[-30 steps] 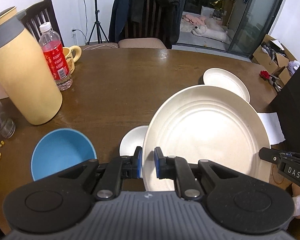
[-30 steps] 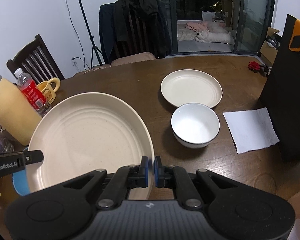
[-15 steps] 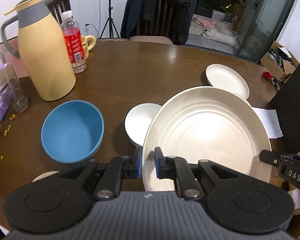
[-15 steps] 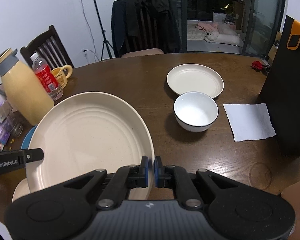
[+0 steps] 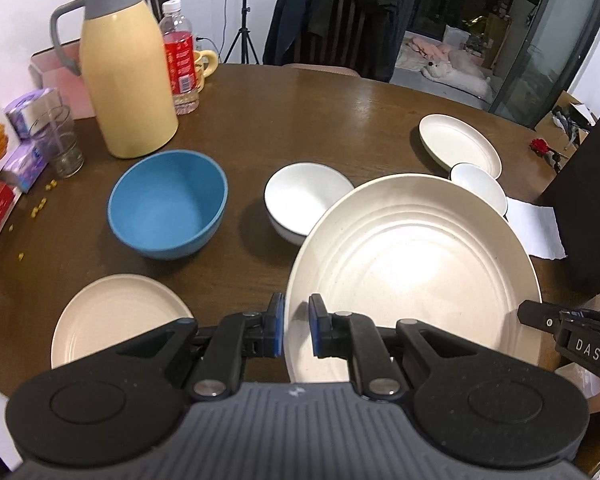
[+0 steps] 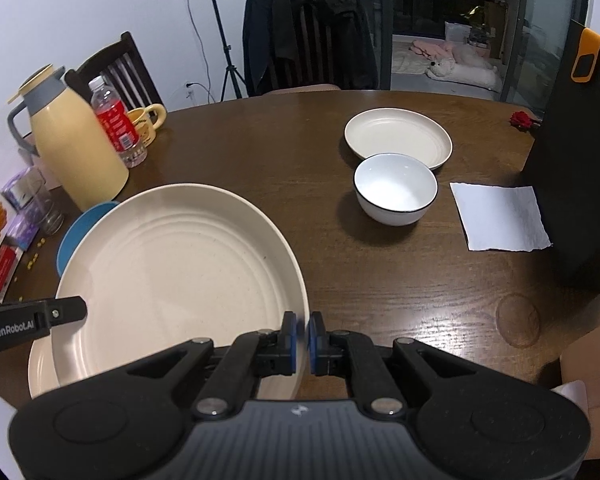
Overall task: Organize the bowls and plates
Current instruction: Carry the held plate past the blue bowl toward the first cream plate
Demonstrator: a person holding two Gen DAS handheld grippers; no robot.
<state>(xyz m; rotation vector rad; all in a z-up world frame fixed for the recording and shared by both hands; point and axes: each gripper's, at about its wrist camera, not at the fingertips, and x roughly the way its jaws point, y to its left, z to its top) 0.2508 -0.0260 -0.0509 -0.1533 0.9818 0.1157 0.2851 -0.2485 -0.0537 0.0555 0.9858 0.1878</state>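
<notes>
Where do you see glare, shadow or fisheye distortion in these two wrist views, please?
Left wrist view: a bright glare patch on the large plate; a dark shadow left of the white bowl; table edge bowed by the lens. Right wrist view: sheen on the table; thermos leaning and slightly soft near the rim.

We note a round dark-brown wooden table filling the lower and middle frame, its polished top throwing back overhead light. At upper left stands a plain white wall, with a black tripod stand and a wall socket with a cable beside it. A dark slatted wooden chair sits at left; a second chair at top centre carries dark jackets. At upper right, dark-framed glass sliding doors open onto a dim room with pale bedding on its floor.
</notes>
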